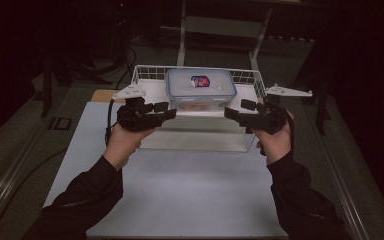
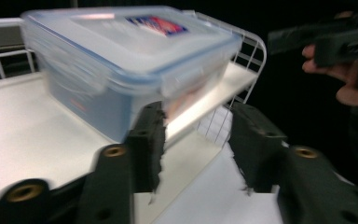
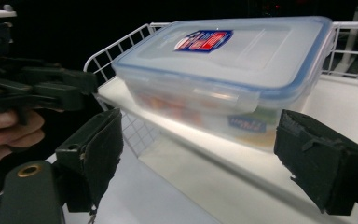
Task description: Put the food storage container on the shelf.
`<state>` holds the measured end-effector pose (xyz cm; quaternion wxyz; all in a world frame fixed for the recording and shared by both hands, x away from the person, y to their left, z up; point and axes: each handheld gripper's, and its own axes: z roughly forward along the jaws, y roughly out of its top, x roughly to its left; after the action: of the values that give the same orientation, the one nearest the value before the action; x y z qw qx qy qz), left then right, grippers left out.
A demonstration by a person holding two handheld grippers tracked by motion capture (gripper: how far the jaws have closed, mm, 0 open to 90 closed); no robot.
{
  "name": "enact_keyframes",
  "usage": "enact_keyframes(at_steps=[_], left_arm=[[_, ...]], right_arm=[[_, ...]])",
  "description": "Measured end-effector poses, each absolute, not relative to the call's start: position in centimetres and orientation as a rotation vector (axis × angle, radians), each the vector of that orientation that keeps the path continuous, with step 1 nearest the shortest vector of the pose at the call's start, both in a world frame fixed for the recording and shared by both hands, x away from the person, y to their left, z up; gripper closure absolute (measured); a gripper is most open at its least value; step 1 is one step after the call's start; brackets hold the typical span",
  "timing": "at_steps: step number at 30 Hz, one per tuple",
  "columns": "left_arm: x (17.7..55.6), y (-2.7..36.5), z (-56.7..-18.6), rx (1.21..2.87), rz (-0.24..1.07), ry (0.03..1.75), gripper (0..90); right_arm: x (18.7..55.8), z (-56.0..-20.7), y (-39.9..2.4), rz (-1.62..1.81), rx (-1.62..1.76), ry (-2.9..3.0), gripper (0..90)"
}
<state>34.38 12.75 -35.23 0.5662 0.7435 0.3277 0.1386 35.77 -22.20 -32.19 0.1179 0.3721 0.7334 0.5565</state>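
While both hands are held low over the white table point(image 1: 180, 190), the left gripper point(image 1: 166, 111) and right gripper point(image 1: 234, 112) are seen with jaws apart and nothing between them. Beyond them, a lidded plastic container point(image 1: 200, 87) rests on a raised white shelf point(image 1: 150, 90) with a wire rail. It would best be approached level, with one gripper closed on each short end.

The container point(image 1: 200, 89) at the upper centre of the high view is clear plastic with a pale blue rim and a red, white and blue label point(image 1: 200, 80) on its lid, with orange-red contents glowing through the wall. The wire basket point(image 1: 148, 73) around it is white, as is the surface point(image 1: 180, 185) below. Both grippers point(image 1: 166, 111) point(image 1: 234, 112) are black, each topped by a grey plate, and the sleeves point(image 1: 87, 192) at the lower corners are black.
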Motion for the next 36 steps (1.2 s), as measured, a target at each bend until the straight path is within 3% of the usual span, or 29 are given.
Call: enact_keyframes(at_steps=[9,27,33,36], left_arm=[[35.9,9.7,-36.8,1.832,0.372,0.796,84.9],[38.6,9.2,-37.0,1.810,0.368,0.869,86.0],[36.9,9.3,-37.7,1.810,0.301,0.807,72.6],[35.5,9.2,-38.2,1.802,0.265,0.768,47.5]], right_arm=[[34.3,-34.1,-22.8,1.658,1.062,2.163,13.9],[33.9,-35.7,-23.2,1.637,1.068,2.192,14.1],[33.6,-35.8,-23.1,1.644,1.047,2.198,14.0],[33.2,-36.2,-22.9,1.635,1.030,2.201,13.9]])
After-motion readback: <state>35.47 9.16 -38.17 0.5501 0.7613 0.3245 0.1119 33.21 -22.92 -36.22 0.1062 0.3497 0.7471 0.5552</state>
